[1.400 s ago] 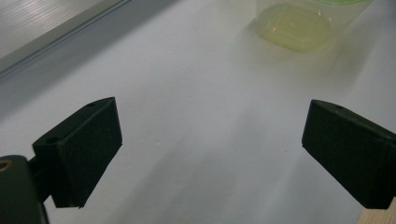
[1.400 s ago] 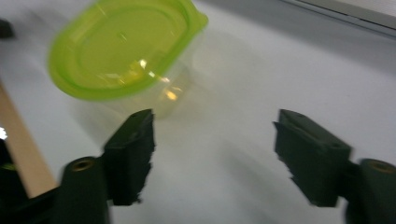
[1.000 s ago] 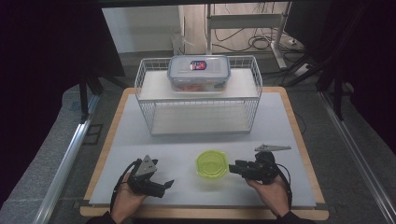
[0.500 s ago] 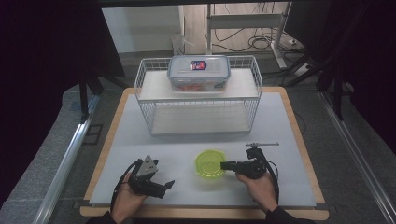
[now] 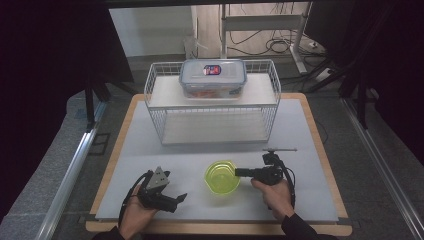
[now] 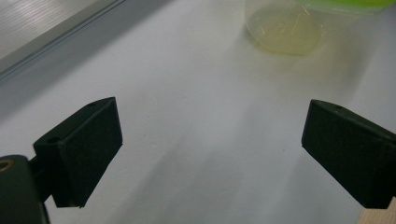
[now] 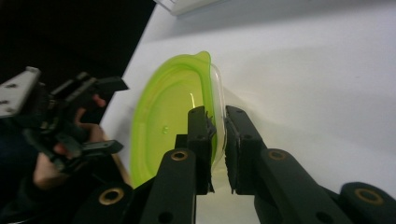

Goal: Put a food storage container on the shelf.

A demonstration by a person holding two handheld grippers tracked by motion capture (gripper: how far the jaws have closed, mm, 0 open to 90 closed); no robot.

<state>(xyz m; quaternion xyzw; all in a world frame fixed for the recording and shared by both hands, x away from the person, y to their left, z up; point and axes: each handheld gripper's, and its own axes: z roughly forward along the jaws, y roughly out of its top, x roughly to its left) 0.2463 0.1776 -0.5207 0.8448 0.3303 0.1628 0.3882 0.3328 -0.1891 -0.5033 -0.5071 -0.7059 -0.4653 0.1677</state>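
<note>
Translucent green plastic makes up the bowl [image 5: 221,177], which in the high view sits on the grey table [image 5: 310,130] just in front of the right gripper [image 5: 239,172]. Its jaws have just been closing, with the bowl's near rim between them. The left gripper [image 5: 181,196] rests well off to the bowl's other side with its jaws apart and nothing in them. Far beyond both grippers a white wire rack [image 5: 212,107] carries a lidded clear container [image 5: 213,78].

In the left gripper view, the two black pads [image 6: 88,144] stand wide over bare table. The bowl [image 6: 285,30] lies ahead of them and a little toward the right pad, its pale see-through wall and flat base showing.

In the right gripper view, the jaws stand narrow and pinch the bowl's [image 7: 163,126] thin wall, one pad inside and one outside, just below the bright green rim. A small pouring lip sticks up at the rim's far end. The bowl looks empty, so I judge it light. The wall looks thin and smooth, likely a bit flexible and slippery, and a hard squeeze could bend it. The rim band seems the stiffest place to grip, and that is about where the pads sit. Held at one edge, the bowl will probably tilt when lifted.
</note>
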